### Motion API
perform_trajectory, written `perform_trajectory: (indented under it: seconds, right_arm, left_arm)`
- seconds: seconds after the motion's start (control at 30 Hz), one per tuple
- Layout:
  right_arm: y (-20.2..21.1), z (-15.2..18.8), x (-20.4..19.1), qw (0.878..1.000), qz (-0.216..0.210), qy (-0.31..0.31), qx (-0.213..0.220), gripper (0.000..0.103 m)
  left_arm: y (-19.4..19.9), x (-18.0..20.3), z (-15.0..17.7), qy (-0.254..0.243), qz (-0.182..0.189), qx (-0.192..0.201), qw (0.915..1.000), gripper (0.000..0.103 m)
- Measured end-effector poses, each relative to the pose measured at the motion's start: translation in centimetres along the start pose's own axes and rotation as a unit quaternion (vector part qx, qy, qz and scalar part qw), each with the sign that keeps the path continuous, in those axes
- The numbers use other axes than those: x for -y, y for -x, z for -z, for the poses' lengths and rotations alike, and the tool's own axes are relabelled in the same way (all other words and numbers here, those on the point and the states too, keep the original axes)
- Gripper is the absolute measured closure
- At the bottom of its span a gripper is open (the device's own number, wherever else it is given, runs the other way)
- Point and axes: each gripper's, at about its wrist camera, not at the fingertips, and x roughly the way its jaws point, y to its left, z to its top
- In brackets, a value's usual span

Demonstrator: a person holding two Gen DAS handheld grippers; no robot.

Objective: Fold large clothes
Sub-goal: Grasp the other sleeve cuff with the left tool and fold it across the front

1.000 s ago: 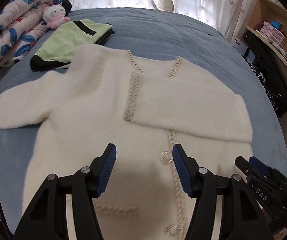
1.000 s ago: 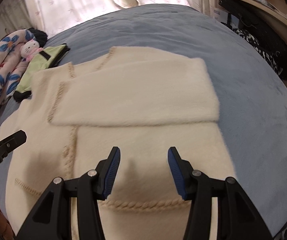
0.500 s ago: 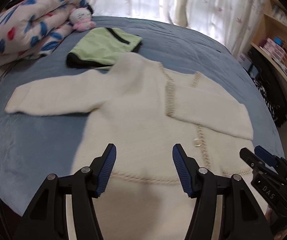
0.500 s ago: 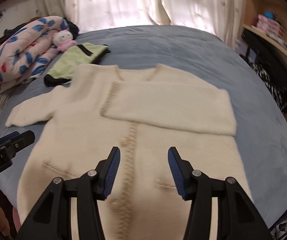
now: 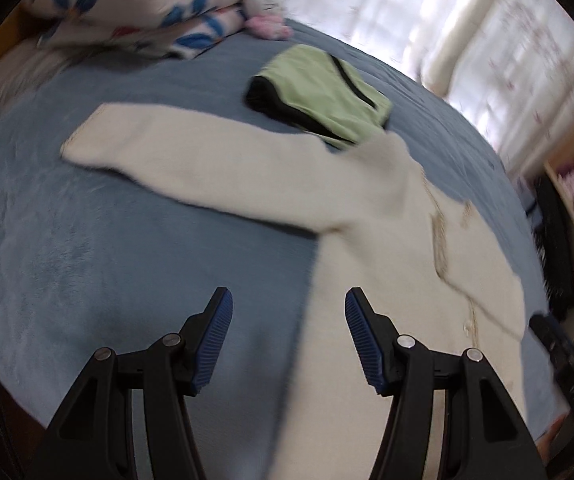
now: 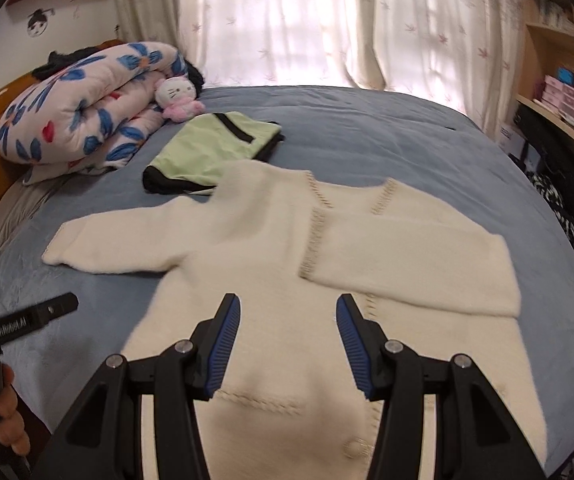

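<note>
A cream cardigan (image 6: 287,280) lay flat on the blue bed (image 6: 367,128), one sleeve (image 5: 191,160) stretched out up and left of the empty, half-open left gripper (image 5: 288,340), nearer it than the equally empty right gripper (image 6: 288,344).

Open blue bedding (image 6: 367,128) is lying clear ahead of and left of the cream cardigan (image 6: 327,280). A folded green garment (image 6: 215,148) is touching its shoulder; a rolled floral quilt (image 6: 83,108) and plush toy (image 6: 175,96) are blocking the far-left corner.
</note>
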Motion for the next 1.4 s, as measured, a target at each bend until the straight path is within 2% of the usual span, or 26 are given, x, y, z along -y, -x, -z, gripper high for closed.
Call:
perform_trajectory:
  seconds: [0.17, 0.33, 0.43, 0.5, 0.6, 0.63, 0.67, 0.73, 0.77, 0.83, 0.93, 1.07, 1.17, 1.27, 1.4]
  right_arm:
    - [-2.7, -0.2, -3.5, 0.999, -0.011, 0.030, -0.021, 0.053]
    - [-5.2, -0.1, -5.0, 0.998, -0.017, 0.035, -0.048, 0.053]
    - [-6.5, -0.1, -5.1, 0.998, -0.015, 0.032, -0.057, 0.053]
    - [-7.3, 0.1, -4.9, 0.997, -0.013, 0.030, -0.067, 0.053]
    - [-8.4, 0.2, -4.6, 0.996, -0.015, 0.023, -0.080, 0.053]
    - [-8.7, 0.3, -4.5, 0.996, -0.016, 0.021, -0.083, 0.053]
    - [-9.0, 0.4, -4.4, 0.996, -0.019, 0.019, -0.088, 0.053]
    - [-9.3, 0.5, -4.1, 0.995, -0.024, 0.016, -0.093, 0.053]
    - [-9.4, 0.7, -4.0, 0.995, -0.027, 0.014, -0.095, 0.053]
    - [-9.3, 0.8, -3.6, 0.995, -0.033, 0.012, -0.097, 0.053]
    - [-9.2, 1.0, -2.7, 0.995, -0.038, 0.004, -0.096, 0.053]
    - [-8.6, 1.0, -0.5, 0.995, -0.043, -0.017, -0.090, 0.053]
    - [-8.0, 1.0, 1.5, 0.995, -0.044, -0.036, -0.081, 0.053]
    - [-7.2, 1.1, 4.3, 0.995, -0.041, -0.063, -0.071, 0.053]
    - [-6.6, 1.4, 8.4, 0.992, -0.030, -0.103, -0.060, 0.053]
  left_arm:
    - [-3.3, -7.8, -3.5, 0.092, 0.022, 0.000, 0.9955, 0.046]
    - [-8.4, -15.1, -6.7, 0.183, 0.036, -0.009, 0.9824, 0.046]
    - [-10.8, -17.8, -7.9, 0.226, 0.063, -0.017, 0.9719, 0.048]
    - [-11.6, -18.9, -8.6, 0.250, 0.082, -0.003, 0.9647, 0.048]
    - [-12.4, -19.9, -9.7, 0.272, 0.089, 0.021, 0.9580, 0.048]
    - [-12.8, -20.2, -10.1, 0.279, 0.087, 0.023, 0.9561, 0.055]
    - [-13.1, -20.3, -10.3, 0.283, 0.081, 0.023, 0.9555, 0.069]
    - [-13.7, -20.5, -10.8, 0.288, 0.072, 0.022, 0.9548, 0.087]
    - [-13.8, -20.5, -11.0, 0.290, 0.069, 0.025, 0.9541, 0.091]
    - [-13.3, -19.6, -11.5, 0.281, 0.049, 0.037, 0.9577, 0.094]
    - [-10.9, -16.3, -12.5, 0.238, 0.016, 0.072, 0.9686, 0.096]
    - [-7.5, -8.8, -13.8, 0.166, 0.025, 0.110, 0.9797, 0.097]
    - [-5.5, -1.1, -14.3, 0.082, 0.034, 0.125, 0.9882, 0.097]
    - [-5.0, 7.0, -13.2, -0.006, 0.063, 0.116, 0.9912, 0.097]
    - [-7.7, 16.6, -9.5, -0.093, 0.102, 0.064, 0.9883, 0.096]
